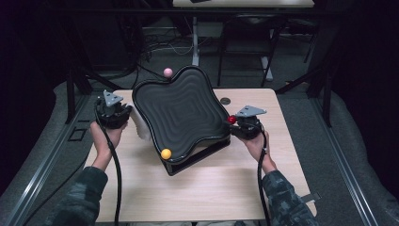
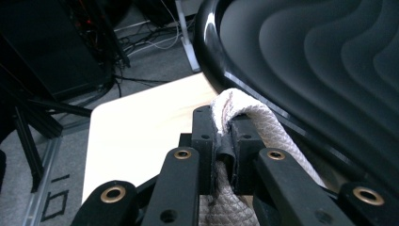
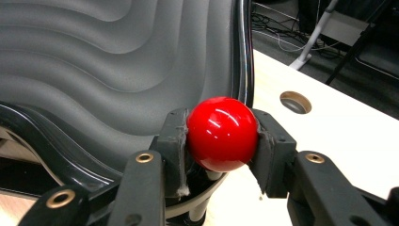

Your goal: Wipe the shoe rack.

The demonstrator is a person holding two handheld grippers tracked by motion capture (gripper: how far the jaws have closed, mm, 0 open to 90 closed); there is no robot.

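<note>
A black wavy tray (image 1: 179, 113) with rippled inside stands tilted on the wooden table (image 1: 207, 188). My left gripper (image 1: 123, 117) at the tray's left edge is shut on a white quilted cloth (image 1: 140, 126), which drapes over the jaws in the left gripper view as the cloth (image 2: 263, 127). My right gripper (image 1: 235, 123) at the tray's right edge is shut on a red ball (image 1: 232, 119); the right gripper view shows the red ball (image 3: 222, 133) pinched between both pads beside the tray rim (image 3: 242, 61). A yellow ball (image 1: 166, 154) rests at the tray's near corner. A pink ball (image 1: 167, 72) sits at its far corner.
A round cable hole (image 1: 225, 100) is in the table (image 3: 329, 136) right of the tray. Dark frame posts and floor cables lie beyond the far edge. The table's near half is bare wood between the person's camouflage sleeves (image 1: 80, 197).
</note>
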